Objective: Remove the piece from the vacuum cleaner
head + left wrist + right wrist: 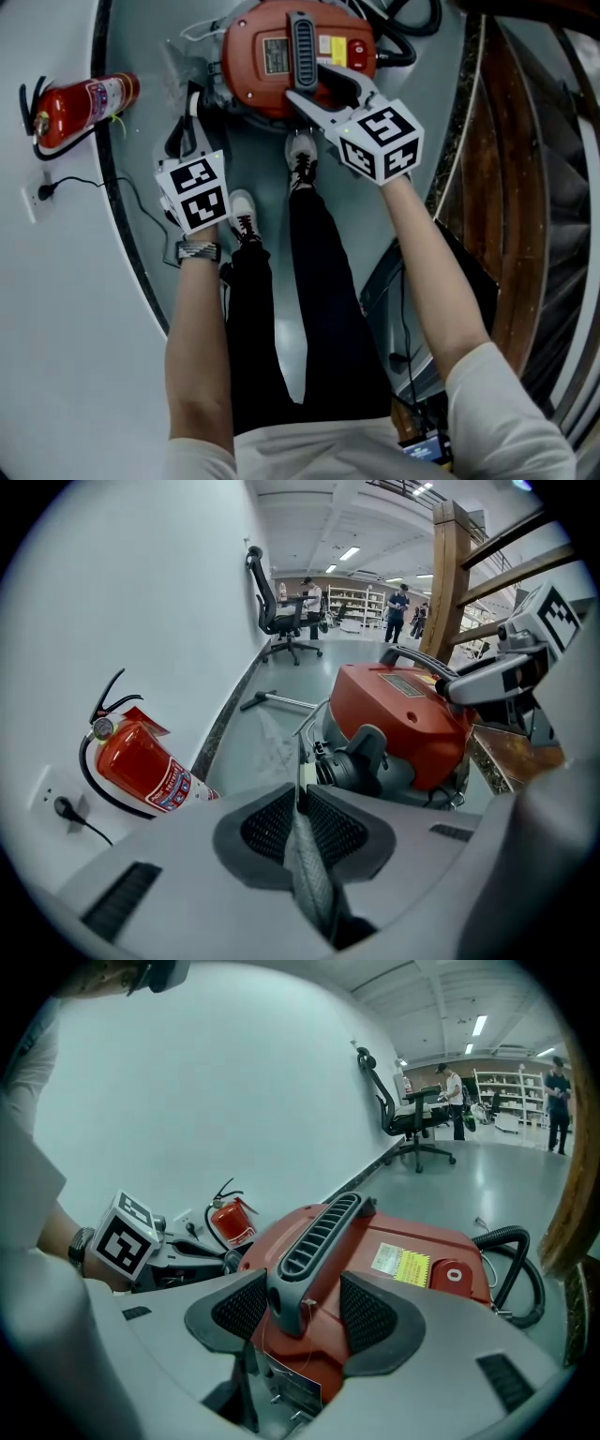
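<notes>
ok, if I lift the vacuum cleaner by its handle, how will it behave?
Probably heavy: the vacuum cleaner is bulky. Its handle looks rigid and ribbed, so slipping seems unlikely. The attached hose may drag along.

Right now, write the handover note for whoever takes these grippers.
Left gripper: jaws shut on a thin pale strip, beside the vacuum.
Right gripper: jaws open, one on each side of the vacuum's grey handle, not clamped.
Vacuum: on the floor at the person's feet.
Done: nothing visibly removed yet.
Left: probably close on the handle to steady the vacuum, then pull the piece free.
</notes>
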`<state>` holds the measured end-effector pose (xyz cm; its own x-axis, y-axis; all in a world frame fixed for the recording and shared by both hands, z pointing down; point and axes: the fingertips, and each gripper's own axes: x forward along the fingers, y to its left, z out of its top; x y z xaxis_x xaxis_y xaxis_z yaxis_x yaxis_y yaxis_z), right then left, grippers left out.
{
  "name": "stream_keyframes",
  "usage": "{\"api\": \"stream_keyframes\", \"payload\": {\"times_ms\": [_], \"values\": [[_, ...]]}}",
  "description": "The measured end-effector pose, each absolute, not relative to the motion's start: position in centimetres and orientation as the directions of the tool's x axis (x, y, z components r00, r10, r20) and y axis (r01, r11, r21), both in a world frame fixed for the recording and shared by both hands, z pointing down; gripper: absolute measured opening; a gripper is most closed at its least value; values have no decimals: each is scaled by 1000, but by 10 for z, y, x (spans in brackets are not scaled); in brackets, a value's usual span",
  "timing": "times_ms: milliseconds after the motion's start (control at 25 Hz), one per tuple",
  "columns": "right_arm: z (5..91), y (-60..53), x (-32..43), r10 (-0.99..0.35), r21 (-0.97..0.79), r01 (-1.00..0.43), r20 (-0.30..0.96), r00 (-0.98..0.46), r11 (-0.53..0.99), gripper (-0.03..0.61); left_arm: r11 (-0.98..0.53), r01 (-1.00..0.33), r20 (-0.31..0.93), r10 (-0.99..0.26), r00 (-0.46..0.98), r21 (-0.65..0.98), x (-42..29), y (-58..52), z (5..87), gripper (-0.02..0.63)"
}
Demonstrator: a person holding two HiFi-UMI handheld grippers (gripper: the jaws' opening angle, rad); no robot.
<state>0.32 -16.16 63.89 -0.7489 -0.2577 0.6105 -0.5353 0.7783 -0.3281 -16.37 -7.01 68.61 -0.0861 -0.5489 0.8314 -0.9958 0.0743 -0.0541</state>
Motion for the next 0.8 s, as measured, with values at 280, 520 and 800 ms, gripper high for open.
{"api": "stream_keyframes", "payload": {"times_ms": [280, 520, 800], "values": [[638, -162, 4, -262, -326, -534, 605, -752, 780, 242, 63, -997, 832, -552, -64, -36, -166, -69, 687, 38], [638, -162, 4, -263, -328, -534, 603, -753, 779, 242, 86, -996, 832, -553, -47, 1, -169, -69, 687, 38], [639, -161, 4, -264, -327, -536, 603, -752, 779, 242, 98, -995, 833, -552, -38, 20, -170, -67, 688, 38]]}}
